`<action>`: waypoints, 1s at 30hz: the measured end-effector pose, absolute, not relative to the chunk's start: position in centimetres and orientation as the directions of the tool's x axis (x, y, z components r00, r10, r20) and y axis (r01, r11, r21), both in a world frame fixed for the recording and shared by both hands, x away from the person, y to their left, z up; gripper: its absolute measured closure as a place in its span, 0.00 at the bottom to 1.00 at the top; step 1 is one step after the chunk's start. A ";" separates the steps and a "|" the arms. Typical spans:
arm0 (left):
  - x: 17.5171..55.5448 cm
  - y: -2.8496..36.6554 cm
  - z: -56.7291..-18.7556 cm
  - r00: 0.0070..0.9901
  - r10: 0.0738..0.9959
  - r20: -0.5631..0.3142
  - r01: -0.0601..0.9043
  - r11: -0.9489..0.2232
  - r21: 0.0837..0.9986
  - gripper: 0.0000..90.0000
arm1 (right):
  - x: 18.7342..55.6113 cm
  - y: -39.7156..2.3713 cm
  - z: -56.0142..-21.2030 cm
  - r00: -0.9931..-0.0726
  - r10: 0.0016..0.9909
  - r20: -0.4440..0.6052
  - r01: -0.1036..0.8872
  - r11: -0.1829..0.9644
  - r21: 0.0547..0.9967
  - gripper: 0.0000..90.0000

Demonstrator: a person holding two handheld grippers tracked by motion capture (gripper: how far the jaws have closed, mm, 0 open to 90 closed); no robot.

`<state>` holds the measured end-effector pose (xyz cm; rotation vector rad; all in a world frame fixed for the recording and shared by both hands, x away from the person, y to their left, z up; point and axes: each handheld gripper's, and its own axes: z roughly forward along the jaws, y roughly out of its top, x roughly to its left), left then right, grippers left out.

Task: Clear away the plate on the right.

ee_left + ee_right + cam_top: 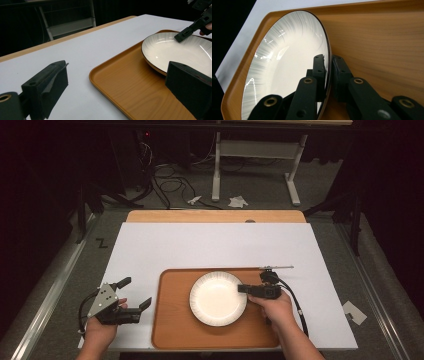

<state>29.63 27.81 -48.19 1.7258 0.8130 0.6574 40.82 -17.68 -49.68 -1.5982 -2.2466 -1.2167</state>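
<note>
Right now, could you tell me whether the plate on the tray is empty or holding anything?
Empty. The plate shows a bare, glossy white bowl on the tray; the right gripper pinches its rim.

You've got bright overhead light on the table (210, 245), darkness all around the frame edges. Glare streaks the plate (287, 50) at upper left; your nearest black jaws sit soft, out of focus.
</note>
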 end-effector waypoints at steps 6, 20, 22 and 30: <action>29.6 27.8 -48.2 0.617 0.786 0.035 0.201 -0.200 0.959 0.06 | 40.9 -17.8 -49.9 -0.436 0.739 0.513 0.843 0.136 0.521 0.89; 29.6 27.8 -48.2 0.619 0.784 0.036 0.201 -0.203 0.958 0.06 | 40.8 -17.5 -50.1 -0.443 0.736 0.513 0.846 0.153 0.511 0.74; 29.7 27.8 -48.2 0.620 0.784 0.035 0.204 -0.204 0.958 0.05 | 40.8 -17.4 -50.1 -0.451 0.736 0.505 0.841 0.162 0.515 0.72; 29.6 27.7 -48.2 0.621 0.783 0.035 0.204 -0.204 0.957 0.05 | 40.6 -17.4 -49.8 -0.479 0.743 0.468 0.820 0.188 0.540 0.64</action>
